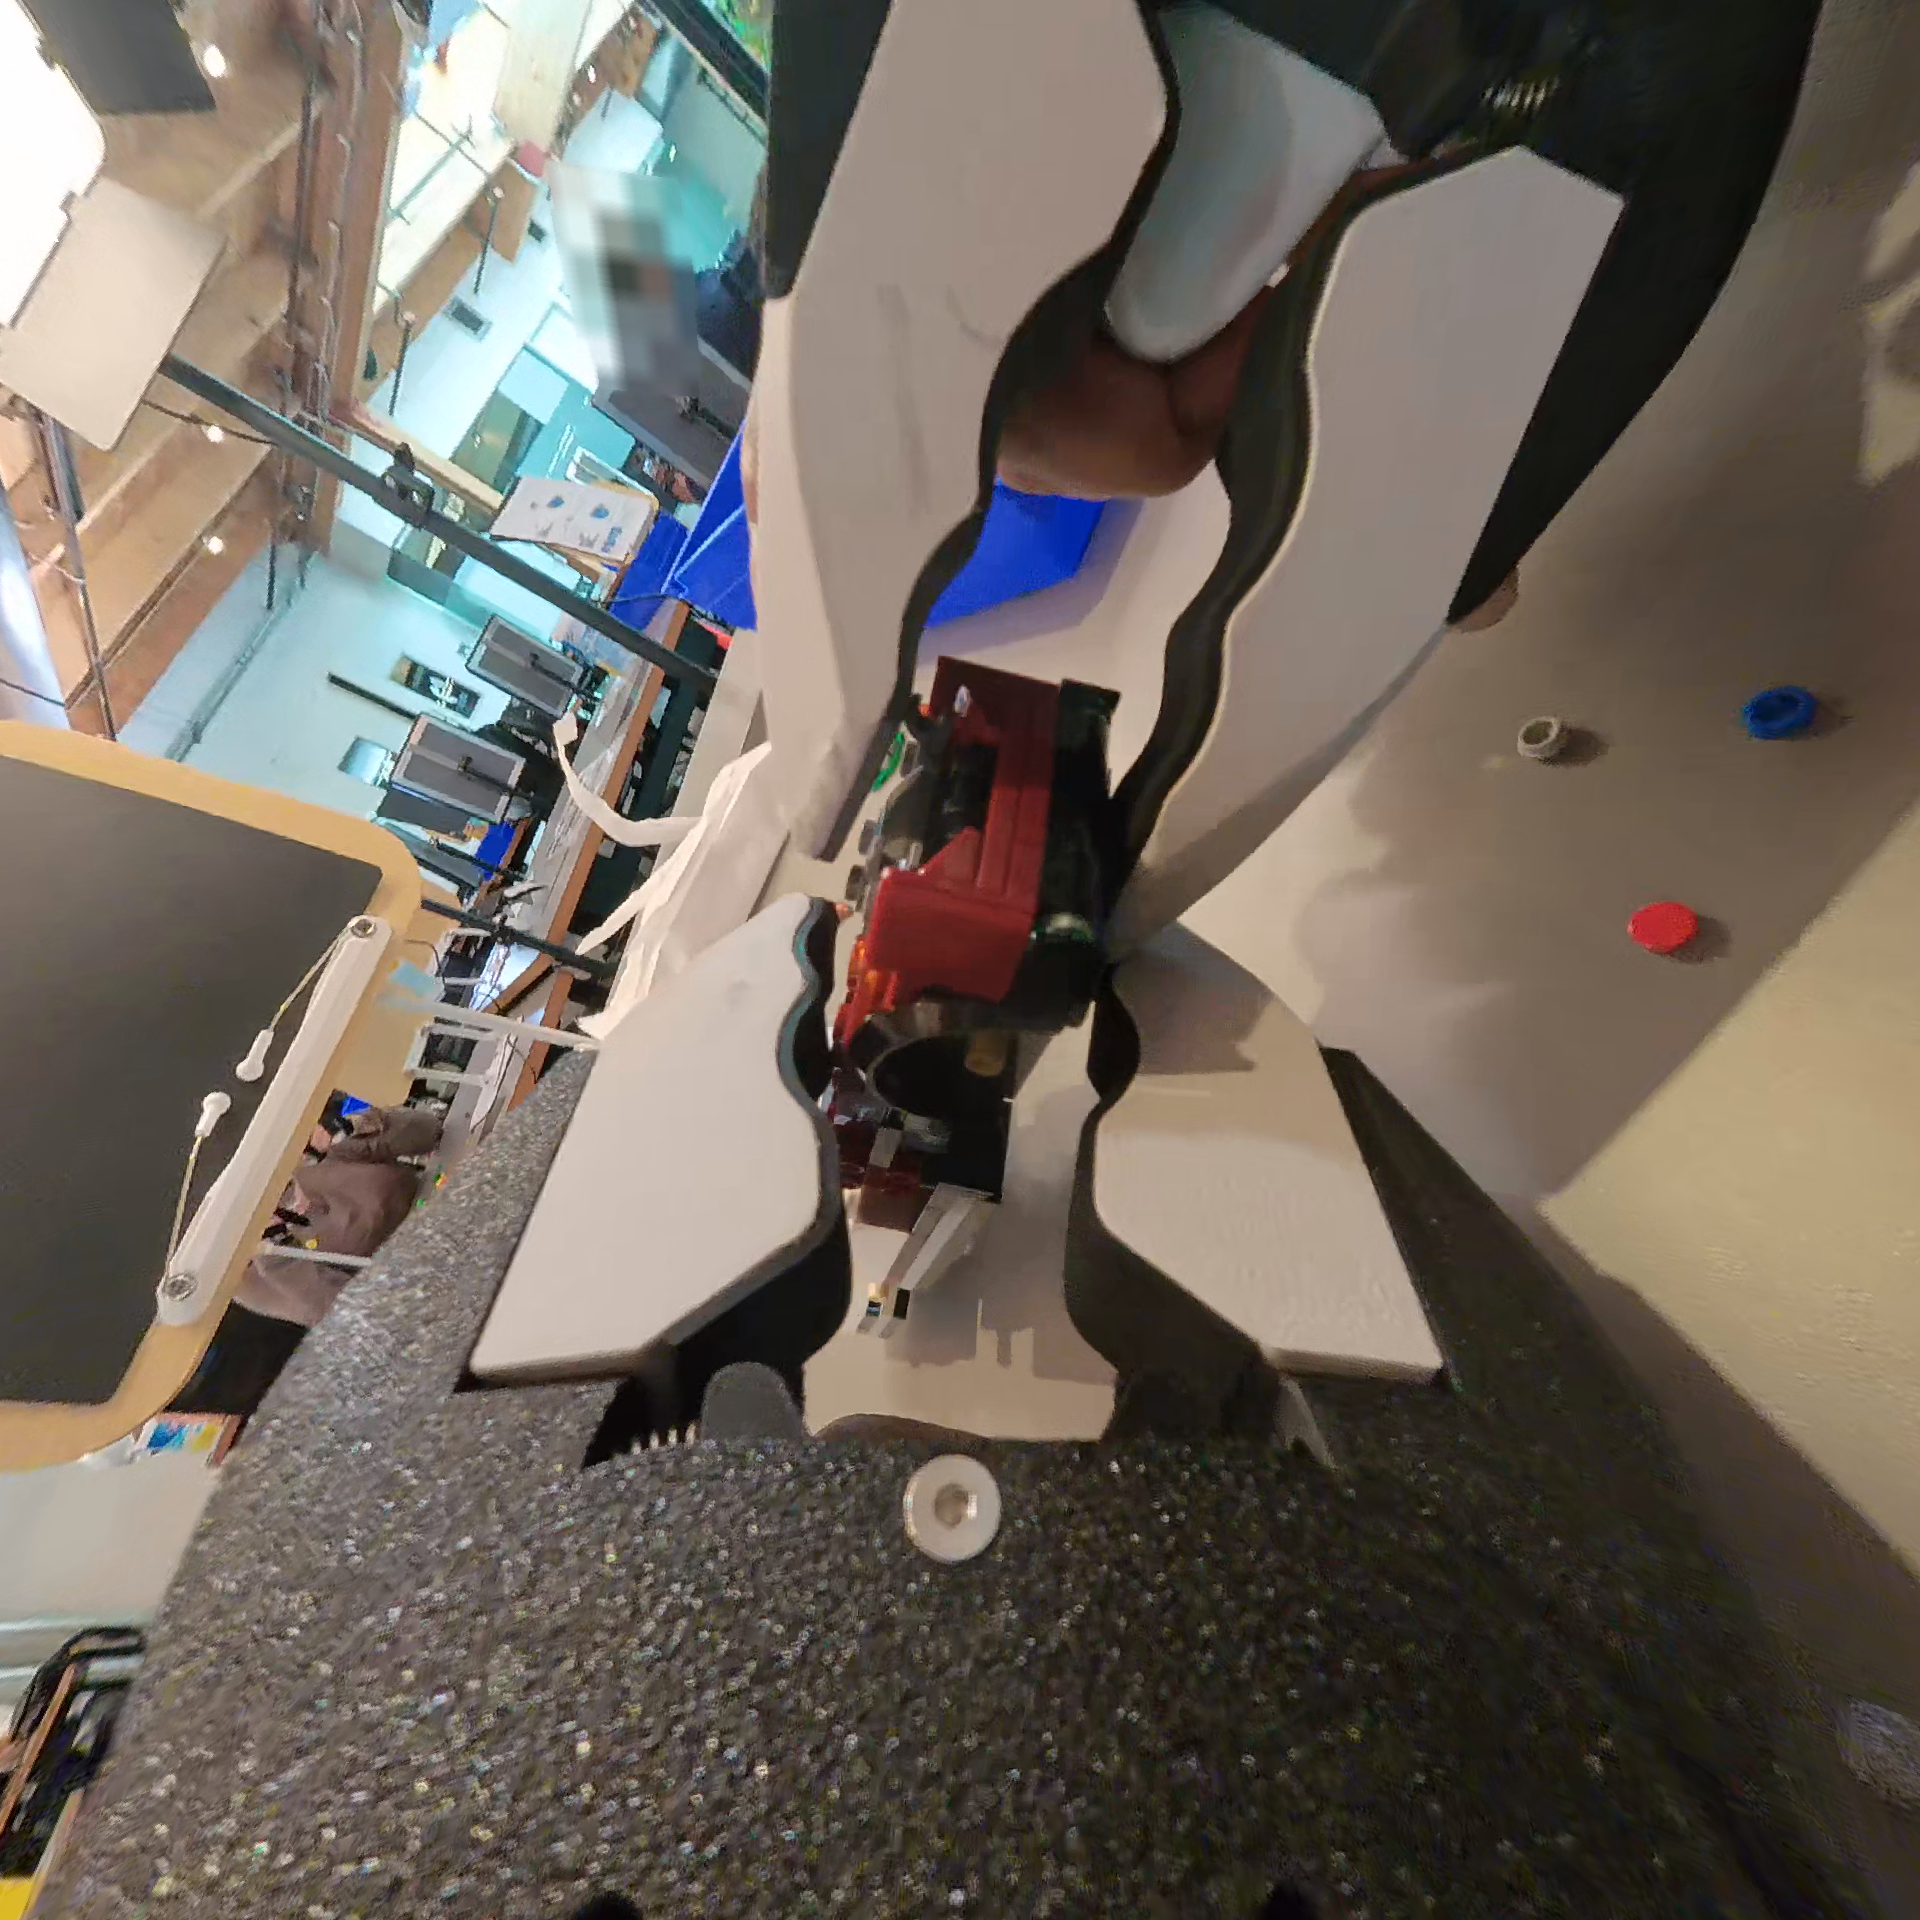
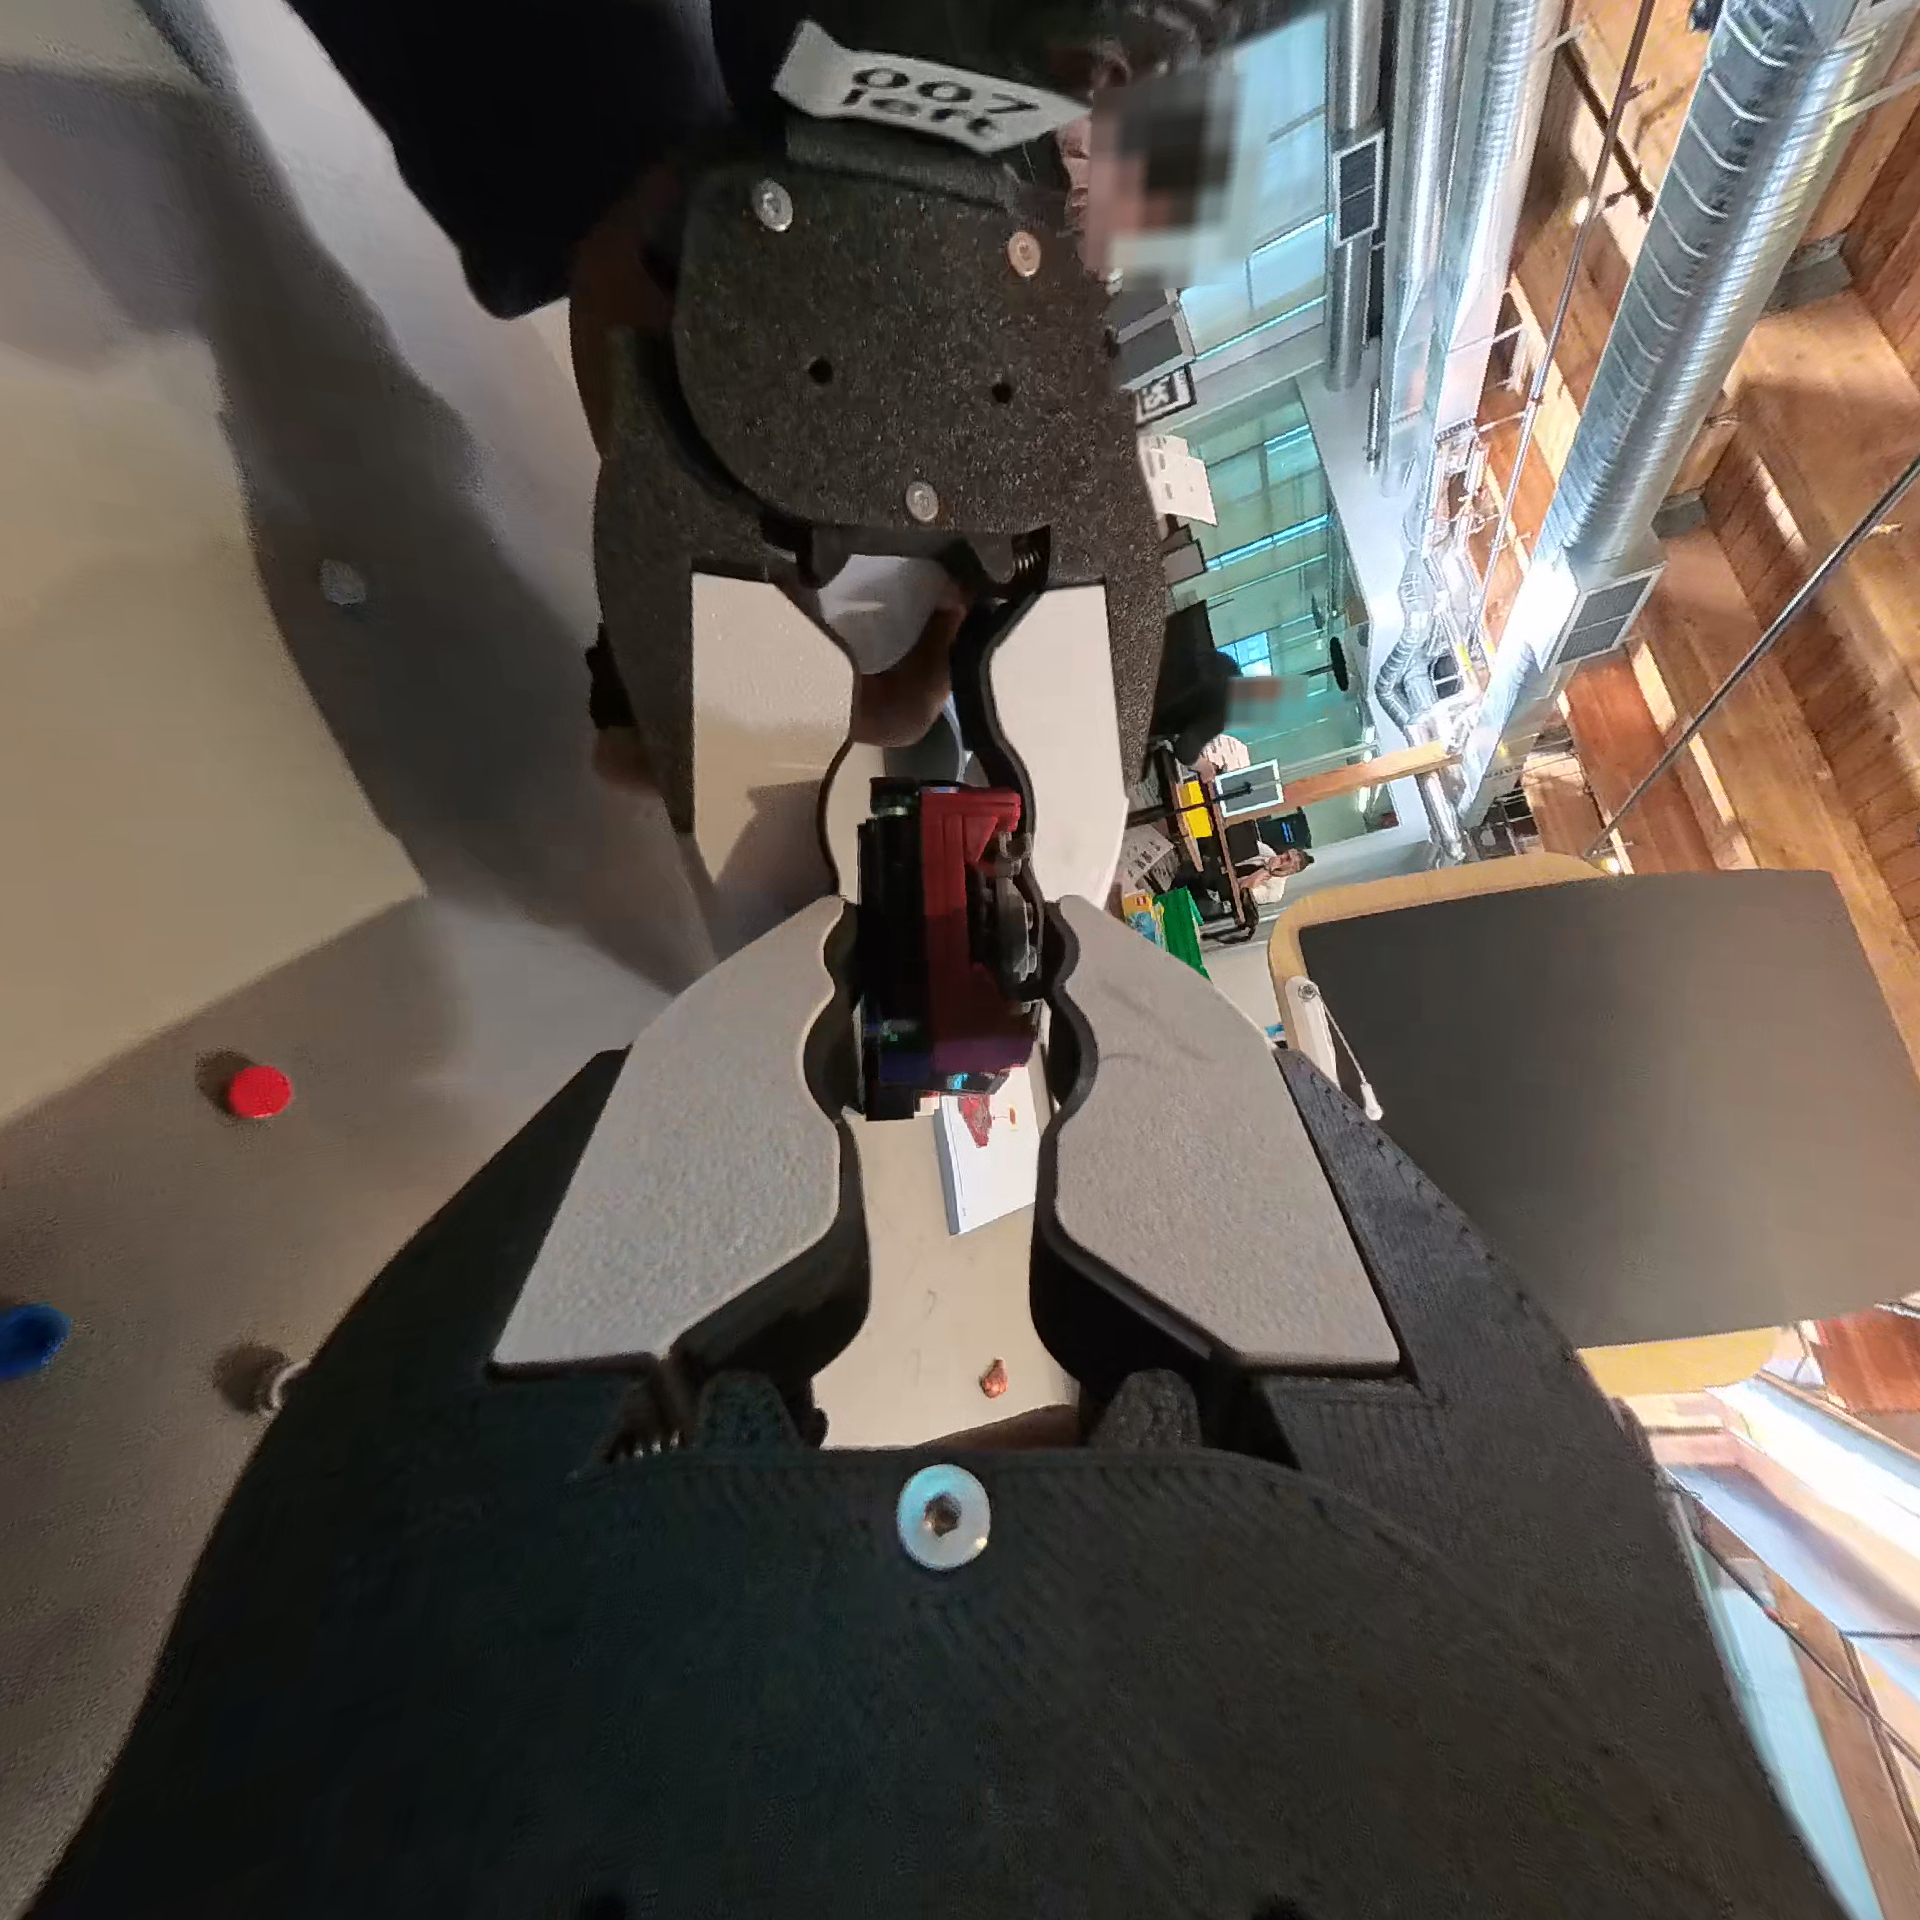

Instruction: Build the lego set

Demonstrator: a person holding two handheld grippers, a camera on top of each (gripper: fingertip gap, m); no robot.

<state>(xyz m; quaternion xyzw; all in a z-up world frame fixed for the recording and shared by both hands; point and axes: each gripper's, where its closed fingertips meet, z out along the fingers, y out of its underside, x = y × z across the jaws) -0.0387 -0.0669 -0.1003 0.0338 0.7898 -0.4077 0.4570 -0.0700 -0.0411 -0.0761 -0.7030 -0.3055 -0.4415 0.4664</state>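
Both tongs clamp one red-and-black brick model (image 2: 940,935) from opposite ends — right gripper (image 2: 951,961) facing left gripper (image 1: 961,935), tips nearly meeting — so the squeeze should probably stay even, without twisting.

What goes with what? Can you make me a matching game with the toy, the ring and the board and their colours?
Things:
1. toy
2. ring
3. board

Colours:
a. black with a tan rim
b. red and black
c. grey

Pairs: 1-b, 2-c, 3-a
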